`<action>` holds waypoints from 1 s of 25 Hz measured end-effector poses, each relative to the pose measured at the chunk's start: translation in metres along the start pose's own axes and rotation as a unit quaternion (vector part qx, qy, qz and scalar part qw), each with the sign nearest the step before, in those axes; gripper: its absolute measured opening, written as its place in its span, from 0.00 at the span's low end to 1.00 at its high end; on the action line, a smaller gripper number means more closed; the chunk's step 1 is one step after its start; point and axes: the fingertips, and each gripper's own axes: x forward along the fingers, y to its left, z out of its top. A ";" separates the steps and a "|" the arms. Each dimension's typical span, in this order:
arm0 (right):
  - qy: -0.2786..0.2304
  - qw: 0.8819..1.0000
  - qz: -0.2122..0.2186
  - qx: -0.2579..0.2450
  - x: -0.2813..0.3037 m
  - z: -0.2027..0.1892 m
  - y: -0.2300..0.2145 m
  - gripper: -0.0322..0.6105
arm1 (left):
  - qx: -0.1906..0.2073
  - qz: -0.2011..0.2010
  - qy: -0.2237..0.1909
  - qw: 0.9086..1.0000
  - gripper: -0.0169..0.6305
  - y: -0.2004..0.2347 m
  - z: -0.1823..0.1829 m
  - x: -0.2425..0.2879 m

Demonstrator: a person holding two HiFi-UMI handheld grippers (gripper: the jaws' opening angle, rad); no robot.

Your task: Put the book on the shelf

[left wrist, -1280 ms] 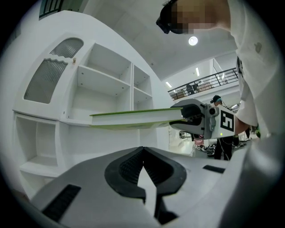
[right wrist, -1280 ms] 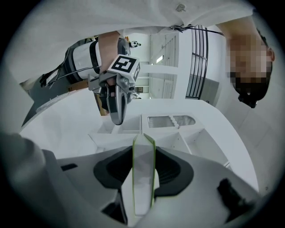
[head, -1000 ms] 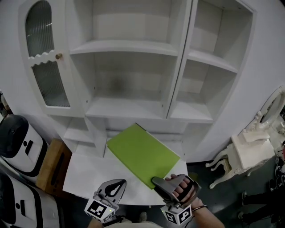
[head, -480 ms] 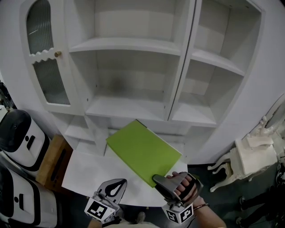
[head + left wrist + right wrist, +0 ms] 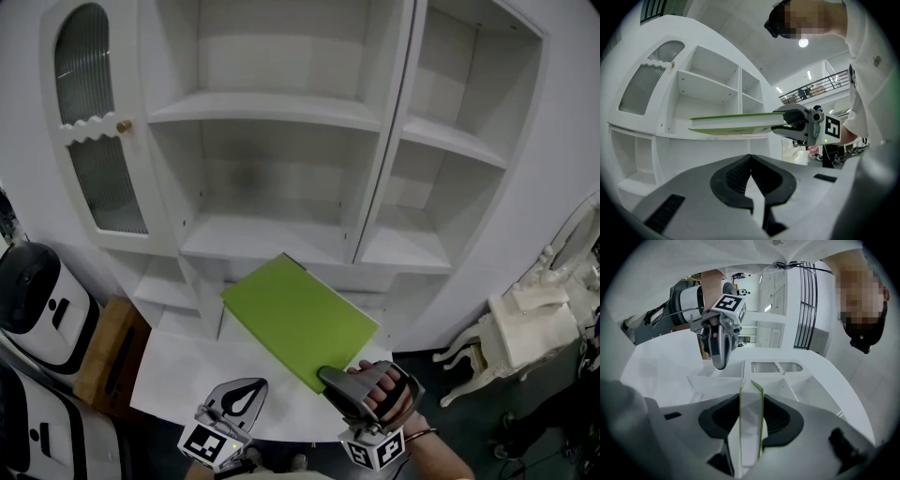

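Observation:
A flat lime-green book [image 5: 298, 317] hangs level above the white table [image 5: 183, 367], in front of the white shelf unit [image 5: 272, 107]. My right gripper [image 5: 334, 380] is shut on the book's near right corner. In the right gripper view the book [image 5: 751, 427] stands edge-on between the pads, with the right gripper [image 5: 751, 401] clamped on it. My left gripper [image 5: 240, 395] is lower left of the book, apart from it, shut and holding nothing. The left gripper view shows its jaws [image 5: 750, 158] closed, and beyond them the book [image 5: 733, 123] held by the right gripper [image 5: 802, 124].
The shelf unit has open bays, with a lower shelf [image 5: 264, 234] straight behind the book and a glass door [image 5: 92, 141] at the left. White rounded machines [image 5: 36, 292] and a wooden box [image 5: 105, 345] stand at the left. A white ornate stool [image 5: 523, 326] is at the right.
The book and both grippers keep nearly the same places. Only the head view has shifted a little against the shelf unit.

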 end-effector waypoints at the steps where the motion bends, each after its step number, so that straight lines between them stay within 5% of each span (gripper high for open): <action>1: 0.002 1.000 0.000 -0.001 0.002 0.000 0.000 0.28 | 0.001 -0.003 -0.003 1.000 0.04 0.001 0.001 0.000; 25: 0.053 0.998 0.016 -0.009 0.086 -0.011 0.009 0.28 | -0.010 -0.035 0.022 0.999 0.04 0.052 -0.014 -0.023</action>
